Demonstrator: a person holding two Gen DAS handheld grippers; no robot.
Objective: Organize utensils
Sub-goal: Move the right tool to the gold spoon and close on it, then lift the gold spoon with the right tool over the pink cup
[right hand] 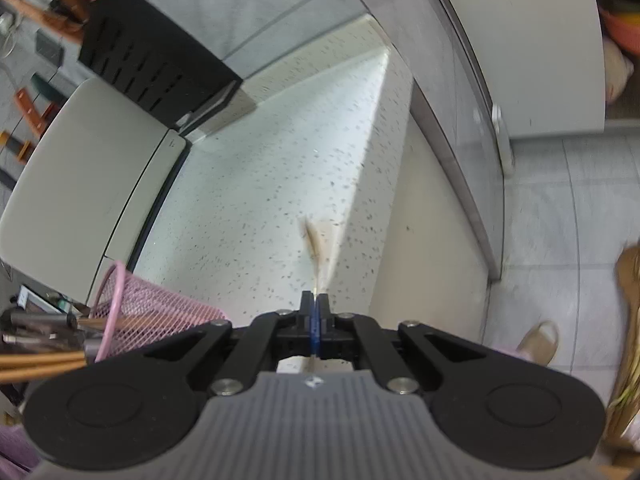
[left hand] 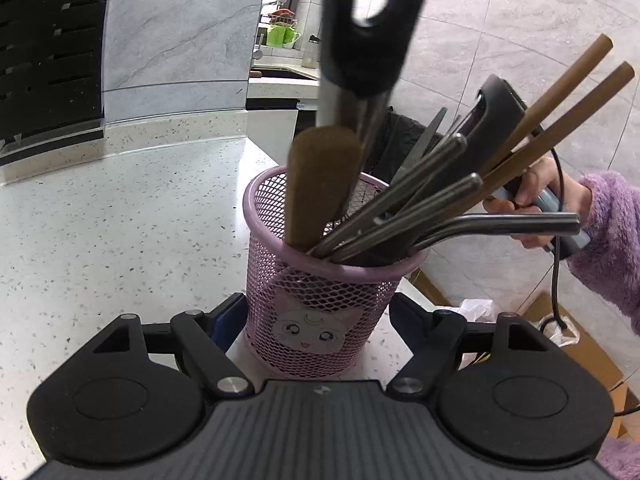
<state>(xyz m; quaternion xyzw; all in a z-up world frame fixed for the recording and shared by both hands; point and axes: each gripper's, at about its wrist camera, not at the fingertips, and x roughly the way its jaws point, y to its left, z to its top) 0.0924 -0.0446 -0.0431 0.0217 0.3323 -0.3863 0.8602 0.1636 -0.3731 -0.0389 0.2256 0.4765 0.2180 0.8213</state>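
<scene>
A pink mesh utensil holder (left hand: pixel 320 292) with a cat face stands on the white speckled counter (left hand: pixel 120 220), between the fingers of my left gripper (left hand: pixel 318 320), which look closed against its sides. It holds a black-handled tool (left hand: pixel 368 40), a brown wooden handle (left hand: pixel 320 184), several steel handles (left hand: pixel 424 184) and brown chopsticks (left hand: pixel 560 108). My right gripper (right hand: pixel 316 304) is shut on a thin pale wooden utensil (right hand: pixel 320 248), blurred, pointing forward over the counter. The holder shows in the right wrist view (right hand: pixel 148 312) at lower left.
A black slotted knife block (left hand: pixel 48 48) stands at the back left, also in the right wrist view (right hand: pixel 156 64). A white appliance (right hand: pixel 88 184) lies left. The counter edge (right hand: pixel 384 200) drops to a tiled floor with cardboard boxes (left hand: pixel 576 340).
</scene>
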